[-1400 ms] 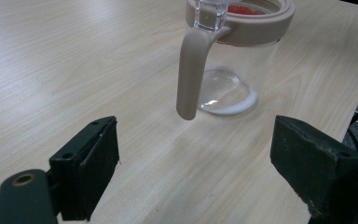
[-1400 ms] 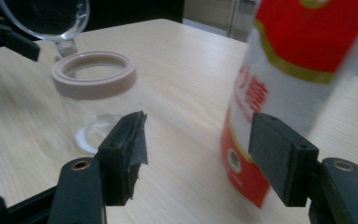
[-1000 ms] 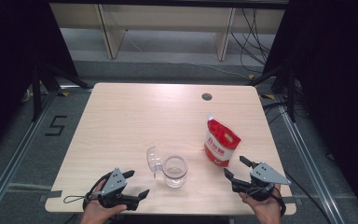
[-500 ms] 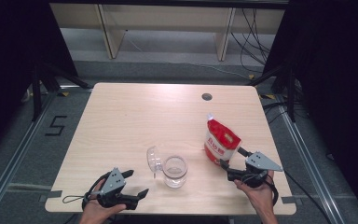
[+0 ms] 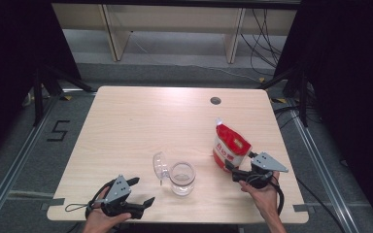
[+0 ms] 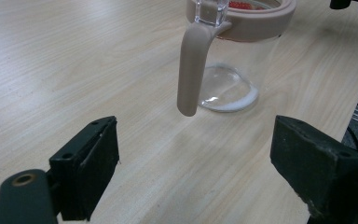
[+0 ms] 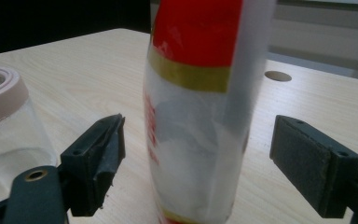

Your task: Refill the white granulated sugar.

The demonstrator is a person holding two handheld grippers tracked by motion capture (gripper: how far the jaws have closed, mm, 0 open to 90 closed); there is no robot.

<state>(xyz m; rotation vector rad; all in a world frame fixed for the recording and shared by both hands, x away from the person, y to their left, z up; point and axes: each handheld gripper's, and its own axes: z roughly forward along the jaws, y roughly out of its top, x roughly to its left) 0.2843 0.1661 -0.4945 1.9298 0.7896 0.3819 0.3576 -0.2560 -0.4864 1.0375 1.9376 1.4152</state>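
A red and white pouch (image 5: pixel 230 147) stands upright on the right half of the table. My right gripper (image 5: pixel 241 165) is open just in front of it. In the right gripper view the pouch (image 7: pixel 196 116) rises between the two spread jaws, apart from both pads. A clear glass jar (image 5: pixel 182 177) with a beige rim stands near the table's front middle, its hinged lid (image 5: pixel 159 165) swung open to the left. My left gripper (image 5: pixel 141 191) rests open at the front left, empty and aimed at the jar (image 6: pixel 233 70), whose beige clasp (image 6: pixel 192 70) hangs down.
The wooden table (image 5: pixel 141 126) has a round cable hole (image 5: pixel 215 100) near its far edge. Its front edge runs just under both hands. The jar (image 7: pixel 2 135) stands close to the left of the right gripper's jaws. Shelving (image 5: pixel 175 29) stands behind the table.
My right gripper has moved forward and left to the pouch, so its open jaws now flank it. The left gripper, jar and pouch have stayed put.
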